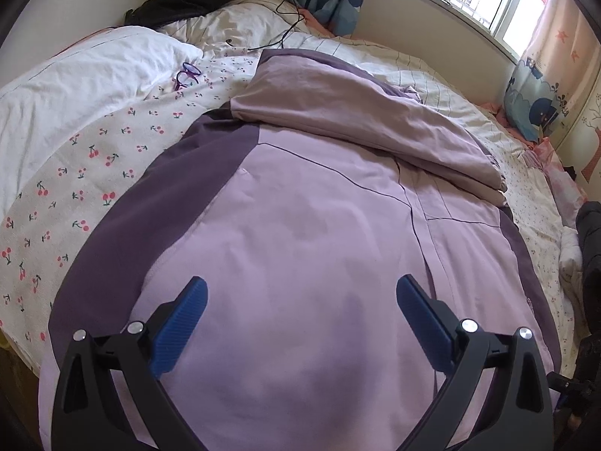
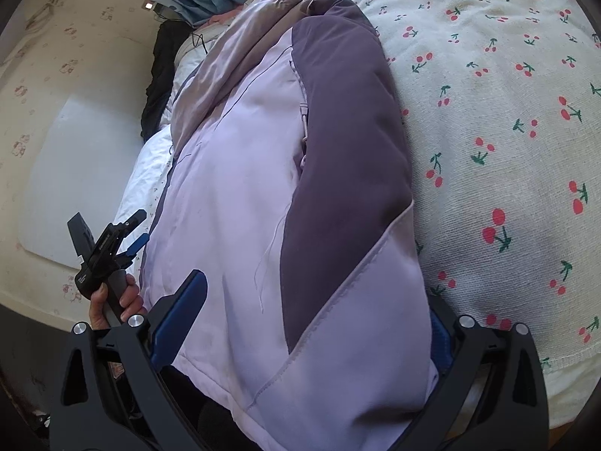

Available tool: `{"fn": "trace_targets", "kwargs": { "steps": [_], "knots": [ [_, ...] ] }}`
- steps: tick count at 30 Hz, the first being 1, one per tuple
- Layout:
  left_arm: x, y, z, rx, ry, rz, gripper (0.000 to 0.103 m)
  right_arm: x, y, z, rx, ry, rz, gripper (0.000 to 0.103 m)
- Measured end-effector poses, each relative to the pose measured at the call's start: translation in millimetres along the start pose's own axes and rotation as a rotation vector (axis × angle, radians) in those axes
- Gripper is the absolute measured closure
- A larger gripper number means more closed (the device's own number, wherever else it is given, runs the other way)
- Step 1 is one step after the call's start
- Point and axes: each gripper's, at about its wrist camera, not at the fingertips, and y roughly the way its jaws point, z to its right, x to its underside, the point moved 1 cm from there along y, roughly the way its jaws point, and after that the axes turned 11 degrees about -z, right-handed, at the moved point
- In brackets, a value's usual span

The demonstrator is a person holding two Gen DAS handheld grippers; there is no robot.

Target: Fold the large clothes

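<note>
Jacket [image 1: 319, 225]: lilac w/ dark purple side panels, spread flat on cherry-print sheet [image 1: 94, 173]; one sleeve [image 1: 360, 127] folded across upper body.
Left gripper [image 1: 300, 302]: fingers spread wide, grasping nothing — hovers above jacket's lower part.
Right gripper [image 2: 319, 323]: jaws apart, jacket edge bulging btwn them; right finger mostly hidden by fabric — can't tell if it's pinched.
Hand [image 2: 112, 300]: holds the other gripper's handle, left of jacket.
Extras: purple glasses [image 1: 186, 76] near white pillow [image 1: 86, 71]; black cable [image 1: 278, 34] by headboard end.

Cherry-print sheet [image 1: 94, 173] open left of jacket [image 1: 300, 244], purple glasses [image 1: 187, 76] and white pillow [image 1: 75, 75] beyond
</note>
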Motion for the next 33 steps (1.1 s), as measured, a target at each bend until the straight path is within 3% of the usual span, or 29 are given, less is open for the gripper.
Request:
{"fn": "trace_targets", "kwargs": {
  "steps": [5,9,12,17,22,24,29,33],
  "knots": [
    [2.7,1.0,3.3,0.001,-0.002,-0.004,0.006,1.7,-1.9,3.1,-0.016,0.001,0.01,0.007],
    [6.7,-3.7,-12.3,0.208,-0.045,-0.026,0.006,-0.2,-2.5,4.8,-0.027,0.019,0.001,0.007],
    [12.7,-7.8,-47.3,0.342,-0.049,-0.083,0.006,-0.7,-3.2,5.6,-0.037,0.028,-0.004,0.007],
    [27.9,-39.0,-139.9,0.432,-0.109,-0.08,0.006,1.3,-3.1,5.8,-0.052,0.02,0.002,0.007],
    [42.7,-49.7,-202.8,0.52,-0.197,-0.109,0.006,1.4,-2.5,6.1,-0.065,0.02,0.003,0.007],
    [49.0,-44.4,-213.2,0.552,-0.219,-0.14,0.006,1.8,-2.7,6.0,-0.07,0.021,0.005,0.007],
    [71.6,-23.5,-211.8,0.73,-0.22,-0.253,0.006,3.4,-2.6,4.9,-0.071,0.017,0.007,0.007],
    [82.0,-20.8,-208.1,0.777,-0.203,-0.272,0.006,2.4,-2.4,5.5,-0.084,0.025,0.001,0.007]
  ]
}}
